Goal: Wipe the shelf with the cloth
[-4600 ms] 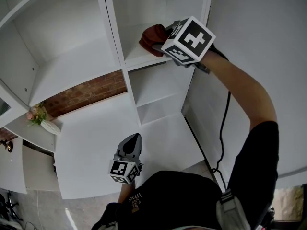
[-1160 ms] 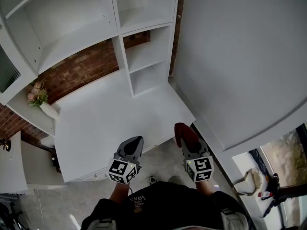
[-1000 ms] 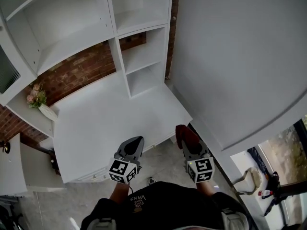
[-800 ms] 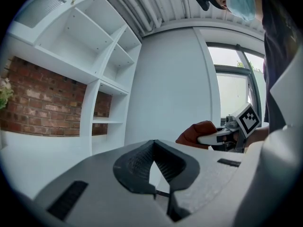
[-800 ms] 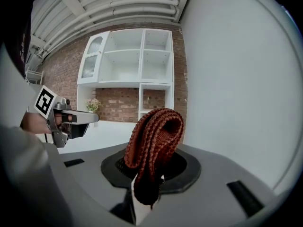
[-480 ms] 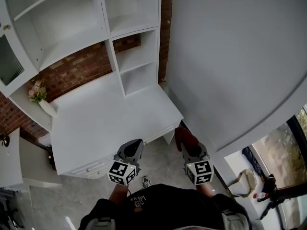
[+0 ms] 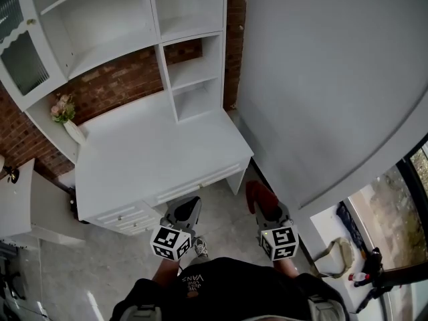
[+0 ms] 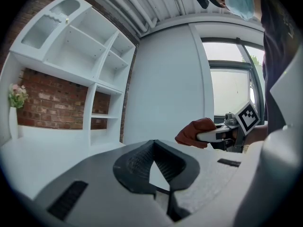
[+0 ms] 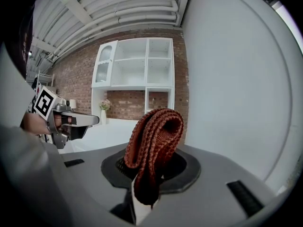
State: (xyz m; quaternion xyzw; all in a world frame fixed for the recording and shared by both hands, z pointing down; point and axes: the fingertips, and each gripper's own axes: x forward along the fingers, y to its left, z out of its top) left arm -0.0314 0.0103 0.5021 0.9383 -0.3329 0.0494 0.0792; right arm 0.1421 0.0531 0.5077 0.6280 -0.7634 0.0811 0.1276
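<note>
Cloth (image 9: pixel 154 145), ribbed rust-red knit, sits pinched in right tool (image 9: pixel 143 186); left tool (image 8: pixel 152 150) closed, empty.

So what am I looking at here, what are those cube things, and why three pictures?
No robot: a person holds two hand tools with pincer jaws; the marked cubes are part of them. One picture comes from a camera on the person's head, looking down; the other two from cameras on the tools. The left gripper is shut and empty. The right gripper pinches a folded red cloth, meant for wiping the white shelf. Both hang short of the desk, which bears a vase of flowers.
</note>
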